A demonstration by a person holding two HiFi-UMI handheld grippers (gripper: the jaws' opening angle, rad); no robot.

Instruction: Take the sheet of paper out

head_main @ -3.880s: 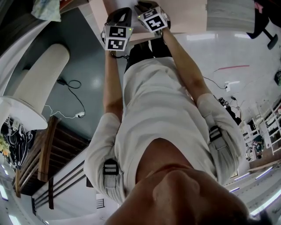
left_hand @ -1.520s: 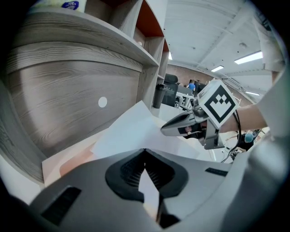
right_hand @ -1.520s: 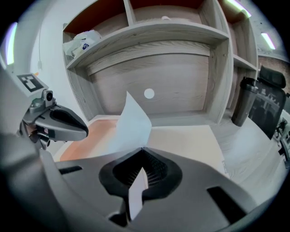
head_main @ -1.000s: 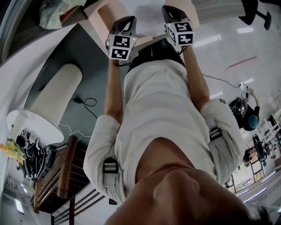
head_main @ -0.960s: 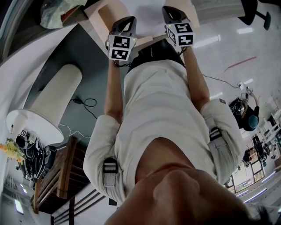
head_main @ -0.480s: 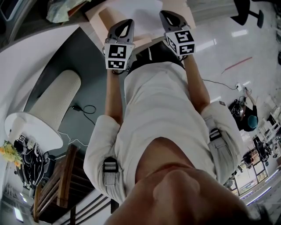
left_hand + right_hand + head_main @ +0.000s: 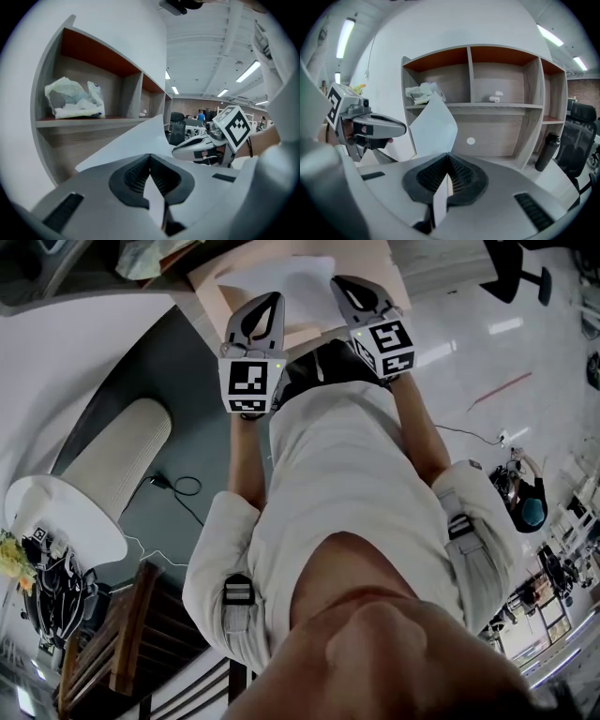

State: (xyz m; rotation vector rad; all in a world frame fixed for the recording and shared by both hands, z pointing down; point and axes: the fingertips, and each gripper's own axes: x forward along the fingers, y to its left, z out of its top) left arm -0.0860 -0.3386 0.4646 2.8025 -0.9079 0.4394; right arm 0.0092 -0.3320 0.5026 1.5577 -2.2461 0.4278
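Paper (image 7: 281, 282) higher, left gripper (image 7: 150, 155), right gripper (image 7: 448, 155) risen, clamped

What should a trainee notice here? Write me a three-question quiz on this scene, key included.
1. True or false: the left claw is empty.
2. In which top compartment of the wooden shelf unit does the crumpled whitish plastic bag lie? A left, B middle, C right.
3. Fill in: the right claw is shut on the ___.
Key: 1 false, it grips the white sheet of paper; 2 A; 3 white sheet of paper.
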